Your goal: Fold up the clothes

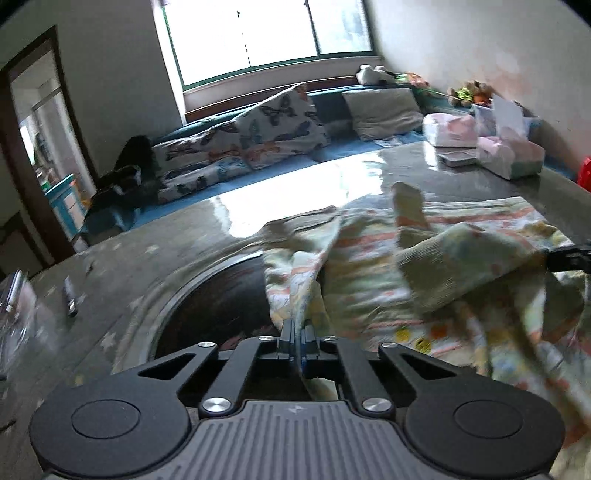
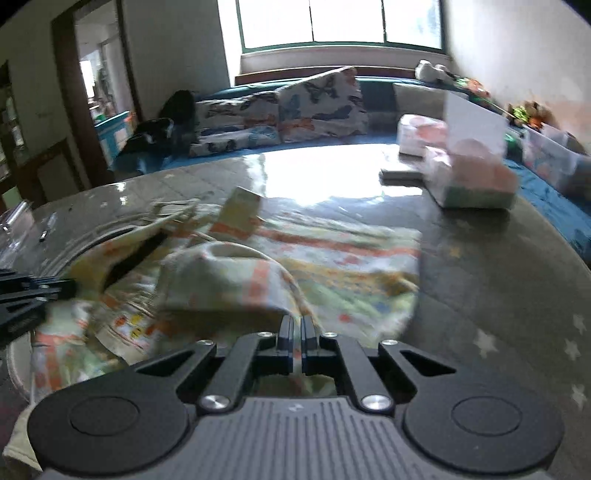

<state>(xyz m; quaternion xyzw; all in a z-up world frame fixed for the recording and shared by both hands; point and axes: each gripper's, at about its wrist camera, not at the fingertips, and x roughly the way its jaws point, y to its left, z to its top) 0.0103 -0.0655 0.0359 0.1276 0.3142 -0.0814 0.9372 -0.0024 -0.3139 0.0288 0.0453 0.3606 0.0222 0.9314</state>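
Garment (image 1: 424, 266), pale yellow-green print with orange bands, lies rumpled on the surface (image 1: 155, 266), part flat and part lifted. Its near-left edge hangs over a dark round inset (image 1: 221, 295) in the surface.

Left claw (image 1: 296, 330): fingers pressed together, pinching a fold of the garment; cloth rises in a taut ridge straight ahead from the tips. Claw held low, roughly level, pointing over the inset's edge toward the window (image 1: 266, 33).

Right claw (image 2: 296, 332): fingers drawn close, a fold of garment caught between them, more cloth showing below the tips. Also low and level, aimed toward the window. A puffed fold of cloth stands just ahead of it.

Each claw shows at the edge of the other's view: right claw at the garment's right side (image 1: 570, 256), left claw at its left side (image 2: 29, 291), garment between them.

Beyond the garment, toward the window: tissue packs (image 2: 472, 177) and a flat tray (image 1: 458, 158) on the surface. Small dark stick (image 1: 71, 297) lies left of the inset. Both views are motion-blurred.
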